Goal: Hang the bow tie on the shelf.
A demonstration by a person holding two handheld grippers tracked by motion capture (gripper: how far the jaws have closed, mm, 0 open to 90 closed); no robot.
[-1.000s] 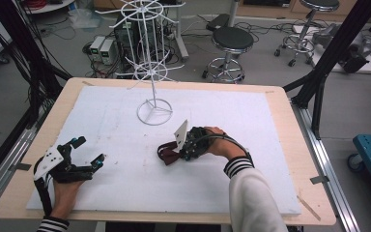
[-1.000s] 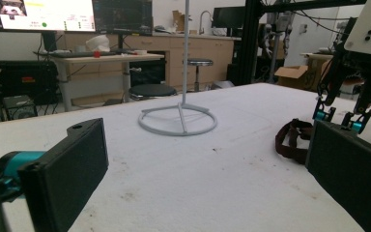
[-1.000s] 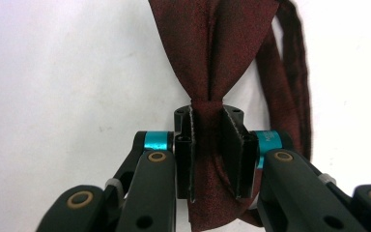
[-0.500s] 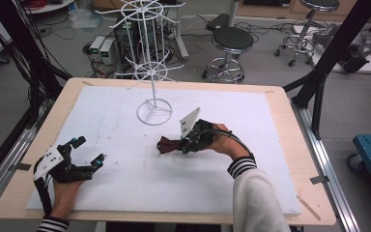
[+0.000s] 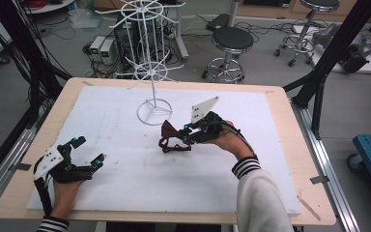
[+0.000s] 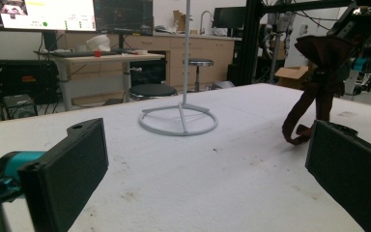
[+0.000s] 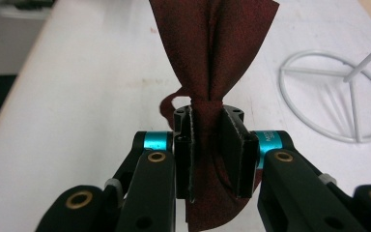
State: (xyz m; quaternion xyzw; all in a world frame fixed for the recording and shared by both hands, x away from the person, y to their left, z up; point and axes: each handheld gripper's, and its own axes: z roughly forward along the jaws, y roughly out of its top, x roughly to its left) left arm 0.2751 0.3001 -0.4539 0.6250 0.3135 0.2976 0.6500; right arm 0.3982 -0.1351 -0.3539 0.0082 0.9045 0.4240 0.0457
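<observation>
On the wooden desk a white foam sheet is covering almost the whole top, and everything is sitting on it. Toward the far side of the sheet a tall white wire rack is standing upright on its ring base, with spoked wire wheels higher up on its pole. In the left gripper view its ring base is lying straight ahead, beyond the jaws.

Just beside the ring base, on the near right of it, the right gripper is holding a dark red cloth. Its jaws are pressing narrow on a gathered fold of the cloth, which is fanning out above them, while a strap-like end is curling down and touching the sheet. The person's right hand, in a striped cuff, is gripping this tool.

Near the front left corner of the sheet, well apart from the cloth, the left gripper is lying low over the sheet in the left hand. Its jaws are standing wide and are holding nothing.
</observation>
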